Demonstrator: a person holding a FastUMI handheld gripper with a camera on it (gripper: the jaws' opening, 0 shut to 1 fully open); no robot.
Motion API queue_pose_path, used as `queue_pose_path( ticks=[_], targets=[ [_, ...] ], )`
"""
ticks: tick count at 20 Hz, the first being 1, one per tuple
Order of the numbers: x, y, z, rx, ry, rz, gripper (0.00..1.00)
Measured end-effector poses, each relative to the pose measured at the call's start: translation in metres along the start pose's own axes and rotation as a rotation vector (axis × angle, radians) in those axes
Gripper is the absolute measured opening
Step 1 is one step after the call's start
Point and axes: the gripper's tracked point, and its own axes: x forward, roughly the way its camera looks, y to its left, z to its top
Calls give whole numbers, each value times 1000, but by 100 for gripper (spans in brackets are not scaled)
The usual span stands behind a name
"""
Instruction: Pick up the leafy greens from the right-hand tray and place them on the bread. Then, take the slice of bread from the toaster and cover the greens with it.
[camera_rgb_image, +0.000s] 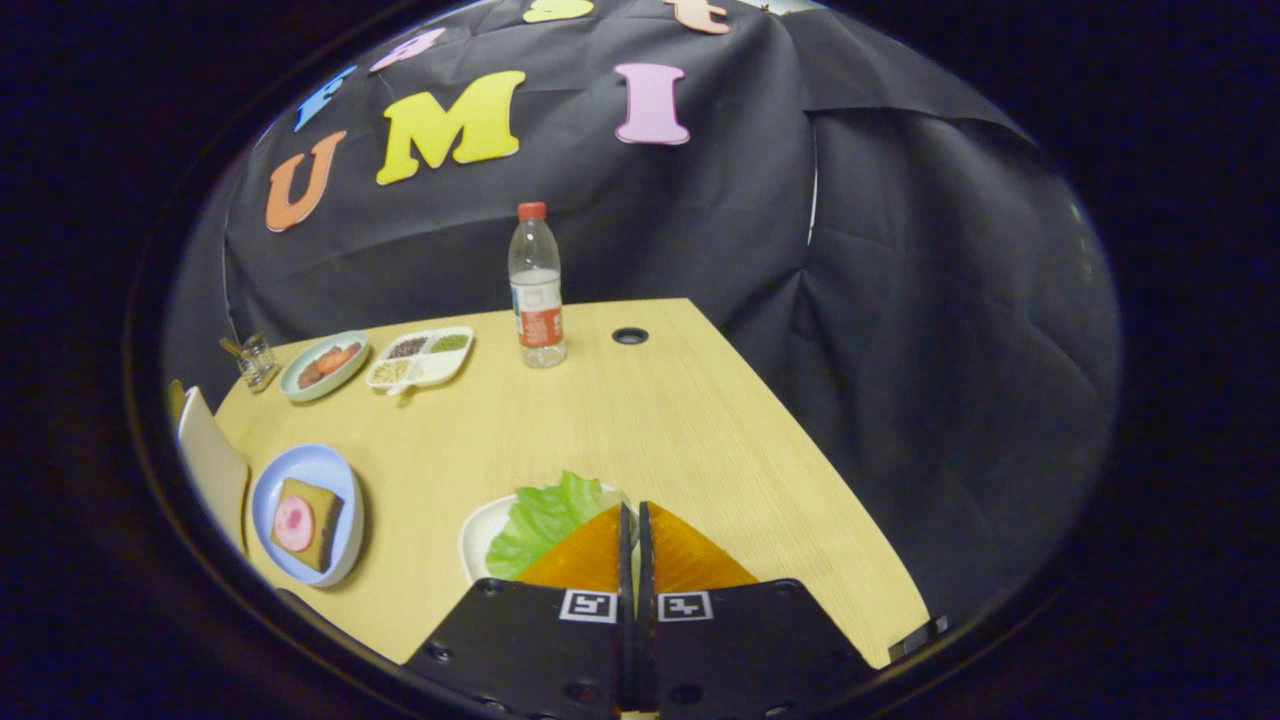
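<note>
Gripper (631, 520) over the near table (650, 420) edge, fingers pressed together, only a thin slit between them, nothing visibly pinched. Leafy greens (545, 520) on a white tray (478, 535) just ahead of the fingertips and partly under them (contact hard to judge). Bread (310, 525) with a pink round slice on top, on a blue plate (318, 470) well left of the fingers. Far side: water bottle (536, 290), divided dish (420, 358) of grains, bowl (322, 364) with reddish food, small glass (258, 358).
</note>
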Motion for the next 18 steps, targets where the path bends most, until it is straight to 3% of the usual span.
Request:
queue_pose_path(
  ticks=[8, 18],
  targets=[
    [-76, 50, 39, -52, -136, 73, 0],
    [-133, 193, 36, -207, -224, 225, 0]
  ],
)
